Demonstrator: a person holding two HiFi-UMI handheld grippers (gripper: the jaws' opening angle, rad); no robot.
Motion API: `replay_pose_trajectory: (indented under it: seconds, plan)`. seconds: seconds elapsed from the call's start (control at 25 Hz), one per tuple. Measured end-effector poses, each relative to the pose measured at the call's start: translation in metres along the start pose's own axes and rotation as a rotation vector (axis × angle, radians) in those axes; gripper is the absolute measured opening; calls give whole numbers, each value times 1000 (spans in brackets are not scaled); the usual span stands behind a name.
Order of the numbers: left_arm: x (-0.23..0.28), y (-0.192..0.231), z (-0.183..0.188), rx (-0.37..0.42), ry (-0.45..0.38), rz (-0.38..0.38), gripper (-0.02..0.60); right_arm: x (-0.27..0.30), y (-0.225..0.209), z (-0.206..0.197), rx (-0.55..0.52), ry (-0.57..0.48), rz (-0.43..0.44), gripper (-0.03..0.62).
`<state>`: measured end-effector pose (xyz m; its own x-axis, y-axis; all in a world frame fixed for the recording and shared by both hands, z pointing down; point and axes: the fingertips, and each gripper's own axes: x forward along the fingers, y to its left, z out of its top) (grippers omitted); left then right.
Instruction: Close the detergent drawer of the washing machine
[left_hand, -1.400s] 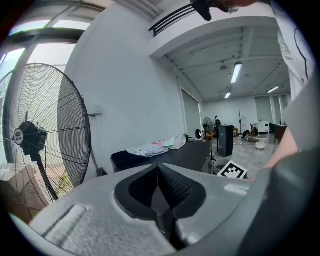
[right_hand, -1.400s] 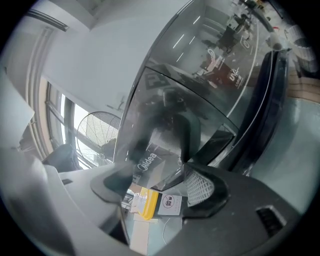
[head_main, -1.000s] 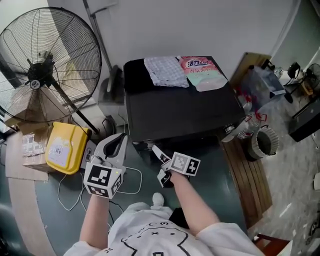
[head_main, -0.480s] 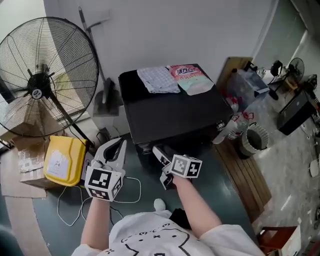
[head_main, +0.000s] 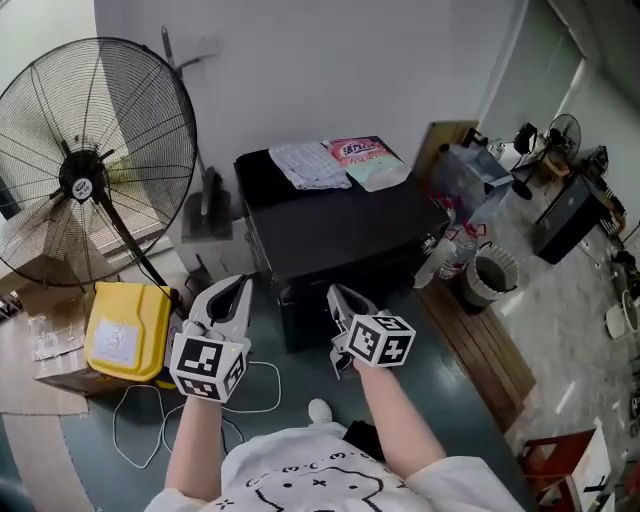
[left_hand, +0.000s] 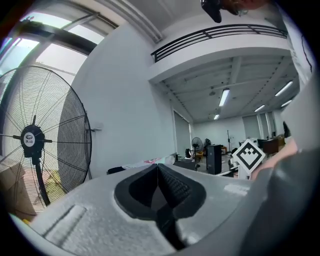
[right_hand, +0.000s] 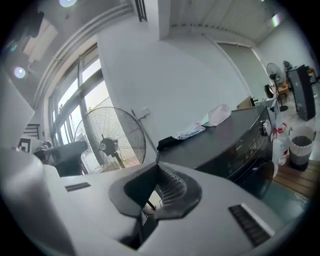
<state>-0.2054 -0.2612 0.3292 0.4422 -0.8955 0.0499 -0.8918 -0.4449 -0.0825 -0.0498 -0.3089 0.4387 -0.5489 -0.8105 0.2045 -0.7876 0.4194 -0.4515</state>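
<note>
**A:** In the head view, where does the washing machine (head_main: 335, 228) stand?

**B:** It is black, set against the wall, straight ahead of both tools, with its front facing the person. The left gripper (head_main: 238, 288) is off its left front corner. The right gripper (head_main: 340, 298) is near the front face. A cloth (head_main: 312, 165) and a pink pouch (head_main: 366, 160) lie at the back of the lid, and a big fan (head_main: 90, 170) stands to the left.

**A:** And the detergent drawer?

**B:** I cannot pick it out on that dark front from above.

**A:** What about the left gripper view?

**B:** The left gripper (left_hand: 159, 172) has its jaws pressed together with nothing in them. The washing machine (left_hand: 117, 170) is only a dark edge beyond the tips, well apart from them. The fan (left_hand: 31, 140) is at the left.

**A:** And the right gripper view?

**B:** The right gripper (right_hand: 157, 170) has just been closing, and its jaws now meet with nothing between them. The washing machine (right_hand: 225, 136) lies ahead and to the right of the tips, apart from them. Its control panel (right_hand: 248, 142) runs along the upper front. The drawer is too small and dark there to tell whether it stands out or sits flush.
</note>
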Motion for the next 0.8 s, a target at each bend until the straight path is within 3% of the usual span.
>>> replay_pose_trajectory:
  seconds: [0.44,0.8]
  plan:
    - [-56,-9,15,1,-65,-64,17,-86,62,25,-293,-121,-130,0]
    - [-79,-17,26,63,-103,-97,17,-141,101,40,-525,-208,-240,0]
